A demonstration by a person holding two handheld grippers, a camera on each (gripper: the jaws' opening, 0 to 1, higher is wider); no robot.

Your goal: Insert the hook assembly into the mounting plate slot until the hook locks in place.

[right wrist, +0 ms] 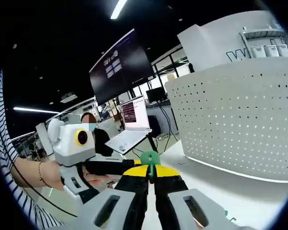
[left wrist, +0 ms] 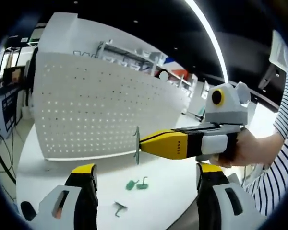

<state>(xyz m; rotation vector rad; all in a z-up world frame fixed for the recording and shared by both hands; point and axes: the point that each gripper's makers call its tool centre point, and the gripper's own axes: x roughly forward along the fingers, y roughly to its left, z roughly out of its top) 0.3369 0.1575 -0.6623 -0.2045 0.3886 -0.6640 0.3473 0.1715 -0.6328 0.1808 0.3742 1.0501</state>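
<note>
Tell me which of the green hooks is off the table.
The green hook clamped in the right hand-held gripper, held up before the pegboard. The other hooks lie loose on the white table.

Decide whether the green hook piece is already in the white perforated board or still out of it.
Out. The right tool holds the green hook piece short of the white perforated board.

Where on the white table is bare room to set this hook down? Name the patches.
Bare: the table strip between the pegboard base and the left claw. Crowded: around the loose green hooks, under the right claw, shut on a green hook.
</note>
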